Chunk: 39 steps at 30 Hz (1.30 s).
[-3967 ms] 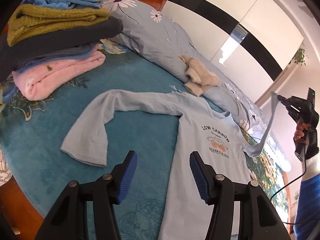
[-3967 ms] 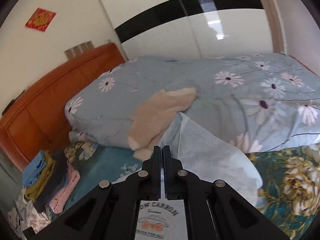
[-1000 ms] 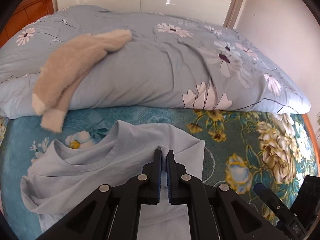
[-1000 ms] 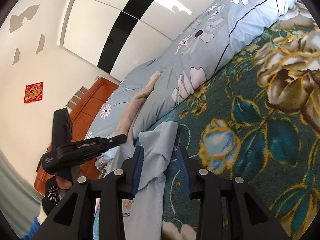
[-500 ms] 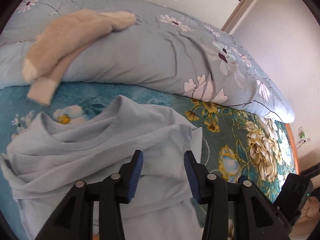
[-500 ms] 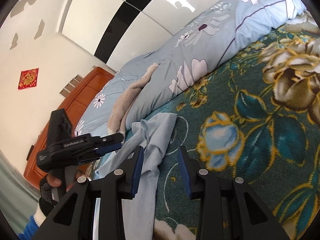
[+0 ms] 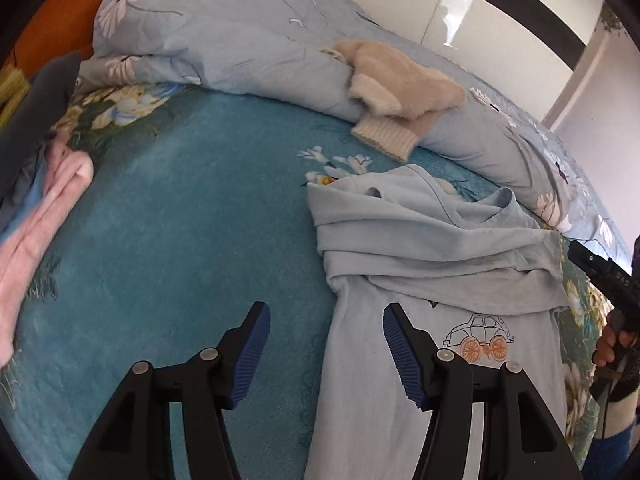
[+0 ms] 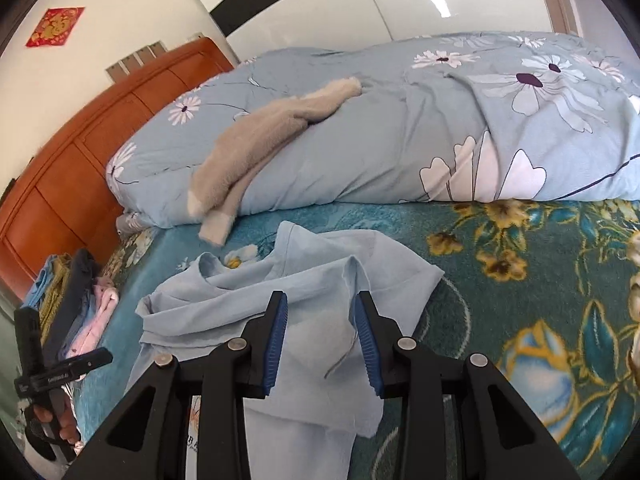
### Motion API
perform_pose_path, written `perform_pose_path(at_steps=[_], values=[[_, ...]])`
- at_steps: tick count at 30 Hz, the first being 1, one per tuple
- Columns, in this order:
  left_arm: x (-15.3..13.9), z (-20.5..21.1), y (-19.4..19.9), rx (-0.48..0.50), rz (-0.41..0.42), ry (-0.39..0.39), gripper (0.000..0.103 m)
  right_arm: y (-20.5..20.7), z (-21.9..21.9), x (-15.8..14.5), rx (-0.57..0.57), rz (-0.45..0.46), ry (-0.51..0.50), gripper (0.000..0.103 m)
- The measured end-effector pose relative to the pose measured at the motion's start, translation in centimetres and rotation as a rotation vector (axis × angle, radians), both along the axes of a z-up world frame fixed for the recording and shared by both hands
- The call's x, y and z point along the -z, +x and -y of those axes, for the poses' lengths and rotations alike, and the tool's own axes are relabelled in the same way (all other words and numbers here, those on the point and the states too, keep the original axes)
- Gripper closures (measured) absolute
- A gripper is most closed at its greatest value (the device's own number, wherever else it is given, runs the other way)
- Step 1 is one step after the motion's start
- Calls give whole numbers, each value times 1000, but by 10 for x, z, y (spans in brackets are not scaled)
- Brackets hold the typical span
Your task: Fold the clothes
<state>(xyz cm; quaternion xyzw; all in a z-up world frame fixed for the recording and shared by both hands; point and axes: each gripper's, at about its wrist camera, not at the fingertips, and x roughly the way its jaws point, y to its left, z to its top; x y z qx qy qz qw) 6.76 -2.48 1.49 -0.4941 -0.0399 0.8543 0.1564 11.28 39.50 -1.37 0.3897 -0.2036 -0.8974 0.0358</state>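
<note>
A light blue long-sleeve shirt (image 7: pixel 432 248) with a small car print lies on the teal bedspread (image 7: pixel 180 220), both sleeves folded across its chest. It also shows in the right wrist view (image 8: pixel 312 280). My left gripper (image 7: pixel 326 344) is open and empty, hovering above the shirt's left edge. My right gripper (image 8: pixel 320 336) is open and empty, just above the folded sleeve cuff. The right gripper's tip shows at the right edge of the left wrist view.
A rolled floral quilt (image 7: pixel 240 40) lies along the far side with a beige sweater (image 7: pixel 400 80) draped over it. A stack of folded clothes (image 7: pixel 36 152) sits at the left by the orange headboard (image 8: pixel 80 152).
Both sleeves were laid across the shirt. My left gripper let go of the cloth, opened wide and swung left and back. My right gripper stayed open and drew back over the sleeve.
</note>
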Motion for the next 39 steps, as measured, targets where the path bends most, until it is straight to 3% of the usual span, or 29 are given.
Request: perform_pose_path(at_steps=[3,12,13,15,18,25,31,35,39], values=[[8,13,5,-22,13,56,40,-14,-3,5,29,60,51,67],[11,20,16,-5,10,130,40,-26,-8,19,32,135,-15,67],[12,22,17,-5,9,134,40,-25,-6,20,25,132,-30,71],[13,25,18,-6,6,140,40,-27,-5,21,31,160,-32,100],[11,35,22,-16,-10,158,40,-27,-1,12,17,186,-76,101],[10,54,21,-51,-19,200,40,-22,51,-107,-195,22,-159,101],[12,40,21,-32,-16,249,40,-33,114,-206,-381,-128,-234,101],[12,20,18,7,-13,253,40,-48,156,-236,-444,-163,-230,101],[16,4,2,-17,-3,219,40,-65,180,-245,-466,-142,-297,101]])
